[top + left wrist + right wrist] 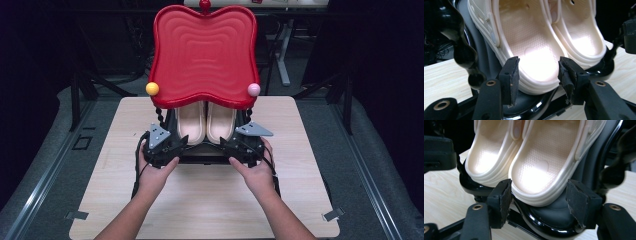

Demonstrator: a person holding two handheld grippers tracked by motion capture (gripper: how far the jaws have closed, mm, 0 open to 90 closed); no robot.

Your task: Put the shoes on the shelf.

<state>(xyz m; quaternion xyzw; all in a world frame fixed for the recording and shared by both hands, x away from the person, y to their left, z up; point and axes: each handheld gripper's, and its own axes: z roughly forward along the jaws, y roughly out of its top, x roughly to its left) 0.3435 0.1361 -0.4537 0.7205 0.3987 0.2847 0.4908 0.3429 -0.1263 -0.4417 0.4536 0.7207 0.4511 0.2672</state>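
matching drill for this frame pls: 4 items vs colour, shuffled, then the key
Items:
1. top tray
2. shoes
3. ball at the tray's left corner
4. ball at the tray's right corner

Colours:
A. pink
B. cream
C. red
D. yellow

Pairs: 1-C, 2-B, 3-D, 4-A

Cream clogs, dimpled insoles; glossy black rack; red rippled tray, yellow knob, pink knob; pale woodgrain table.

Dim room with dark surroundings, overhead light on the table, bright glare inside the cream clogs, soft close-up focus.
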